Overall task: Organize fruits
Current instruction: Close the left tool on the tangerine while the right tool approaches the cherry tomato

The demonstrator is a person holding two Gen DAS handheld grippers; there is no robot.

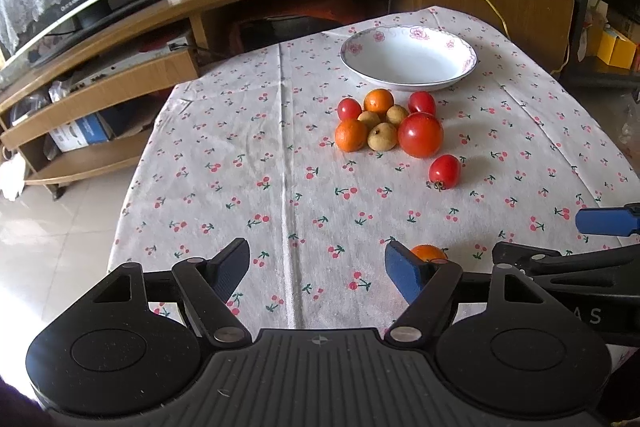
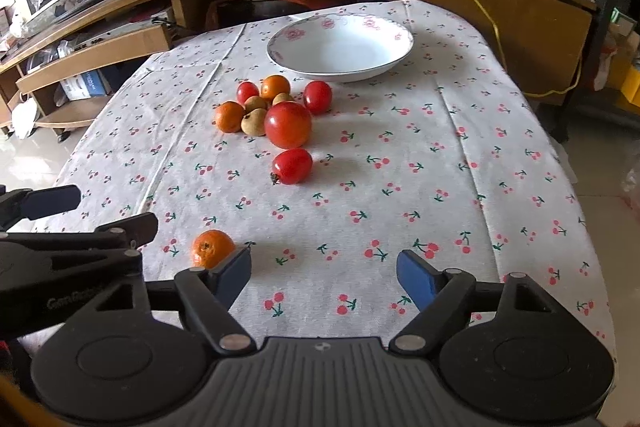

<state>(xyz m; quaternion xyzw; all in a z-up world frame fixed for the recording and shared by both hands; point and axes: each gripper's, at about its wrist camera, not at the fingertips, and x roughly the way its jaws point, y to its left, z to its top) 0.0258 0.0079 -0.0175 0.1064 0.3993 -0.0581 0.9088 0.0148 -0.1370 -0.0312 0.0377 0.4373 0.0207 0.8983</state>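
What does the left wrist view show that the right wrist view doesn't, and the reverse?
Only the left wrist view: little beyond the right tool edging in from the right.

Only the right wrist view: the lone orange in full, which the left view's finger half hides, and the left tool from the side.

Both: the empty white bowl, the fruit cluster around the big tomato, the separate small tomato, both tools open.

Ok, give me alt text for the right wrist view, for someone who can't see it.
The open right gripper hovers over a cherry-print tablecloth, empty. Ahead lie a lone orange, a small tomato, a cluster of fruit and an empty white plate; the left gripper enters at left.
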